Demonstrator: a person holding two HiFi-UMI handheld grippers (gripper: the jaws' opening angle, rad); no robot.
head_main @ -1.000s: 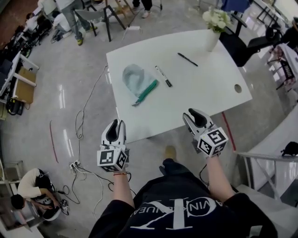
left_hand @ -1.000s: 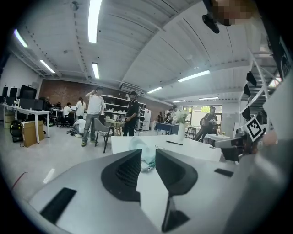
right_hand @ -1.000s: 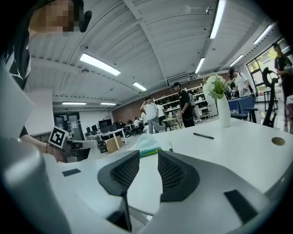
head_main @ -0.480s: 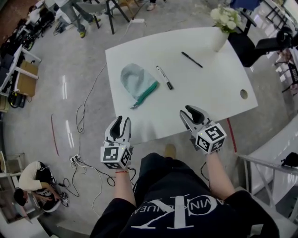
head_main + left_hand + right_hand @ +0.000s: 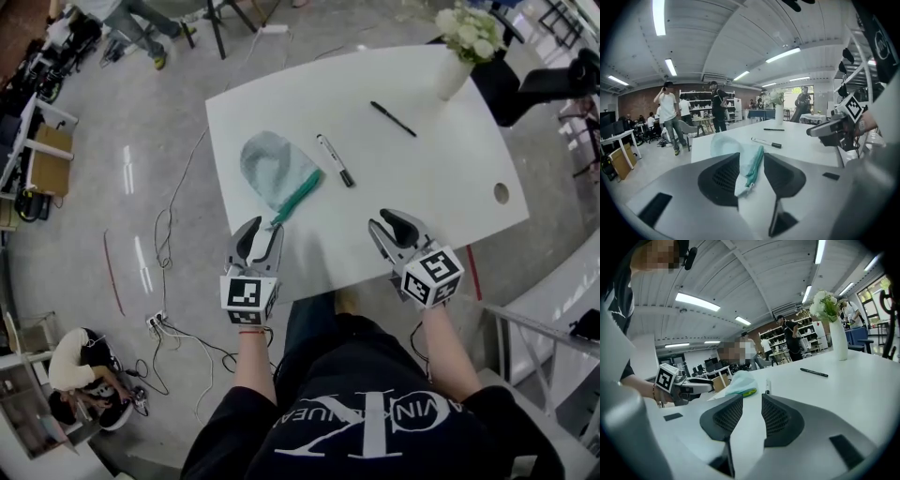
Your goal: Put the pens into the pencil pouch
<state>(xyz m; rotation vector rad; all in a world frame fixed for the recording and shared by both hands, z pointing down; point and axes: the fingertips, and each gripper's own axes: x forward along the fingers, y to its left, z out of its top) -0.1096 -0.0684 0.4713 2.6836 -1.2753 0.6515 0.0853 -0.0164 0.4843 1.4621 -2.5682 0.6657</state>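
- Now, left of centre and low in the head view, the left gripper [image 5: 260, 228] hovers at the near edge of the white table [image 5: 441, 202]. Its jaws have just been opening and stand wide, with nothing pressed between them.
- Just beyond its tips, upper left of centre, lies the pencil pouch [image 5: 267, 161]. It is pale blue-grey, soft and rumpled, and a teal zipper edge [image 5: 300, 190] runs toward the gripper. In the left gripper view its near end shows in the gap between the jaws, clear of both pads.
- Just right of the pouch, and apart from it, a white marker [image 5: 335, 160] with a black cap lies flat.
- Further up and right lies a slim black pen [image 5: 394, 119].
- Lower right of centre, the right gripper [image 5: 401, 225] has its jaws apart over bare tabletop, well away from both pens.
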